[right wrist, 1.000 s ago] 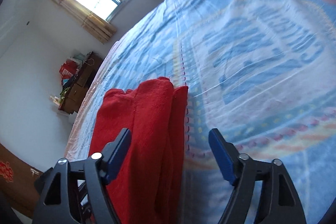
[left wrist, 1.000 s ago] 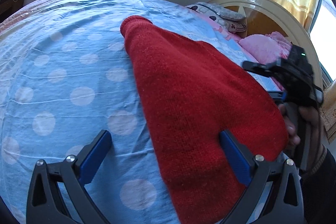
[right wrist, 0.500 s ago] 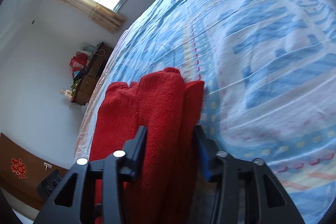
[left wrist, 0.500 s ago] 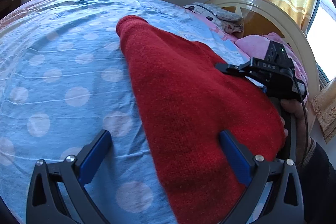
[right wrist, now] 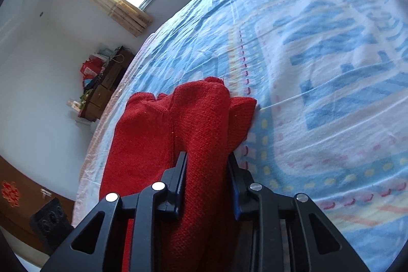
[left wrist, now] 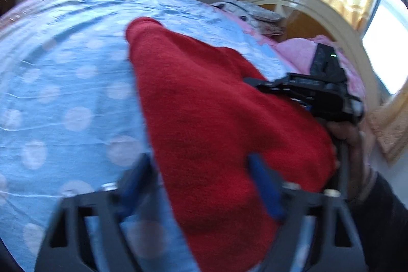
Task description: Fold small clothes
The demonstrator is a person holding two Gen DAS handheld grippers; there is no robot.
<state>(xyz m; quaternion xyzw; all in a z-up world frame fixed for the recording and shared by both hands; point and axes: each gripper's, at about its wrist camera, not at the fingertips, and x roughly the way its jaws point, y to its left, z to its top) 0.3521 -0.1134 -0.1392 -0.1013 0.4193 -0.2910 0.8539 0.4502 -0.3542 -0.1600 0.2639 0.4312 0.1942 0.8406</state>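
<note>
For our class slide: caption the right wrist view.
Right gripper, jaws just closing, pinches a red knit on the bed.

Red knit sweater [left wrist: 209,124] is lying on my blue bedsheet [left wrist: 63,98], folded lengthwise into a long strip. Chunky ribbed knit, a bit lumpy. One layered edge is bunched up into a raised ridge [right wrist: 204,124], the rest lies flat.

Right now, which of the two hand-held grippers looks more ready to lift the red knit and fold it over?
Probably the right. The right hand-held gripper has just been closing and its pads already pinch a fold of the red knit. The left hand-held gripper, also closing, only straddles the knit's edge with a gap.
</note>
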